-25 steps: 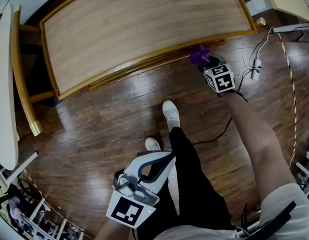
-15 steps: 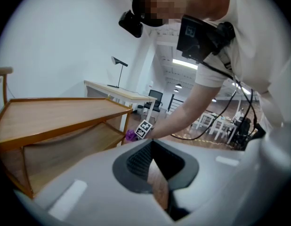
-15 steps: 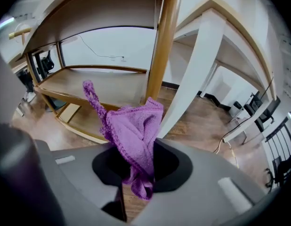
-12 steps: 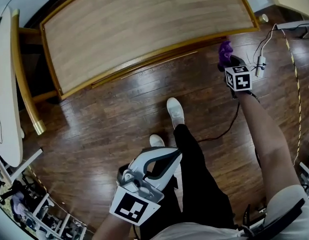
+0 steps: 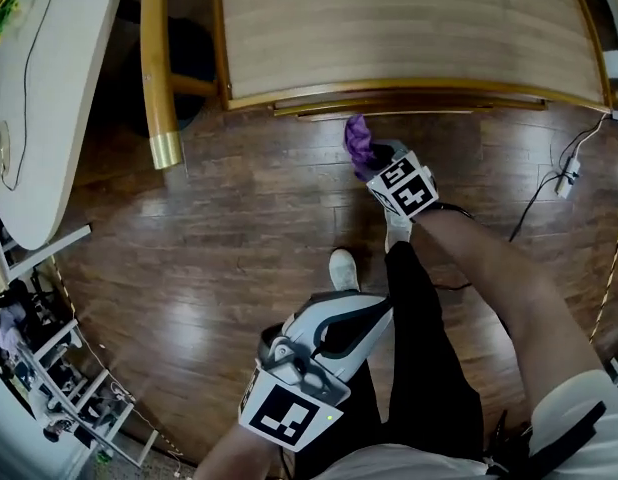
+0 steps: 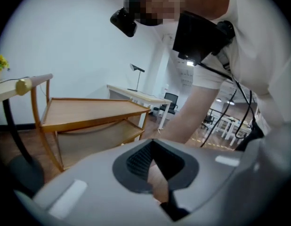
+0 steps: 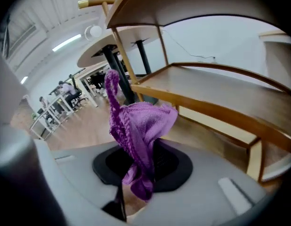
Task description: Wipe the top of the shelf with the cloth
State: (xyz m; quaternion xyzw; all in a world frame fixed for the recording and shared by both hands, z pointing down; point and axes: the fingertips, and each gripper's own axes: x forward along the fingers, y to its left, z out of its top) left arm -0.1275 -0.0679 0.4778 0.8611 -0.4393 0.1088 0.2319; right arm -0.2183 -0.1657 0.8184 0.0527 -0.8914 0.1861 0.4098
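Your right tongs (image 5: 375,160) pinch the purple cloth (image 5: 358,140), which bunches up out of their tips. You hold it low over the wood floor (image 5: 219,228), just beside the front edge of the wooden shelf (image 5: 409,28), left of that edge's middle. It sits below the top board, with none of it on the top. Your left tongs (image 5: 381,310) are pressed together with nothing between them, down by your legs and well apart from the shelf.
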